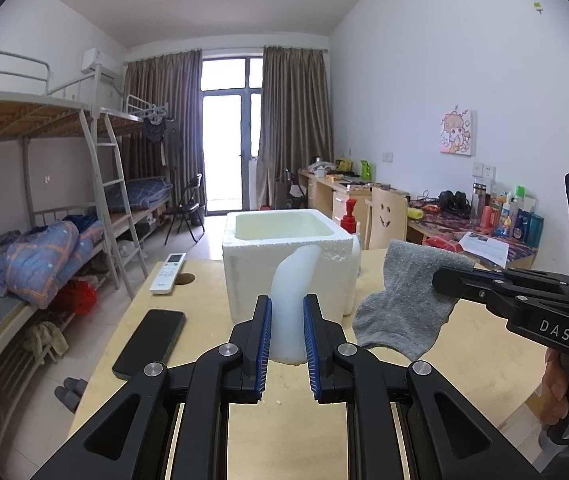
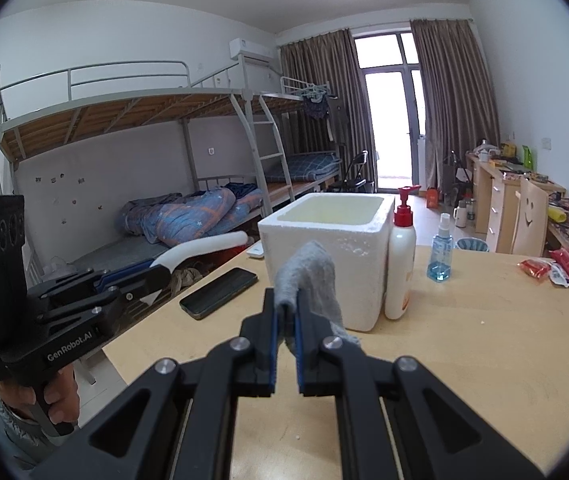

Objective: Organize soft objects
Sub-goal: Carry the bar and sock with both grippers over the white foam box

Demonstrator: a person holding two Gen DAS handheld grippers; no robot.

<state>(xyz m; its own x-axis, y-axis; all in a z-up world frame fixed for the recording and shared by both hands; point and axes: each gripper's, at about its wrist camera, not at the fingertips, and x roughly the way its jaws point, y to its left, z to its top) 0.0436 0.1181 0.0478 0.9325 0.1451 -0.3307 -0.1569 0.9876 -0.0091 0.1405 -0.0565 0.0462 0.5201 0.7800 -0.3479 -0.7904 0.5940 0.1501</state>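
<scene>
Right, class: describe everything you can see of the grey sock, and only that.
The grey sock is a short, ankle-style one of fuzzy knit fabric, plain, with no pattern visible. It hangs limp and creased in the air, clamped near one end by the right gripper, its loose end drooping below the fingers. It is in front of the white foam box, above the wooden table, seemingly touching nothing but the gripper.

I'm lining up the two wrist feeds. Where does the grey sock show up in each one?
Left wrist view: the grey sock hangs right of centre, pinched by the right gripper that comes in from the right edge.
Right wrist view: the grey sock sits at centre, clamped in the right gripper, in front of the box.
Shared landmark: the white foam box on the wooden table.
</scene>
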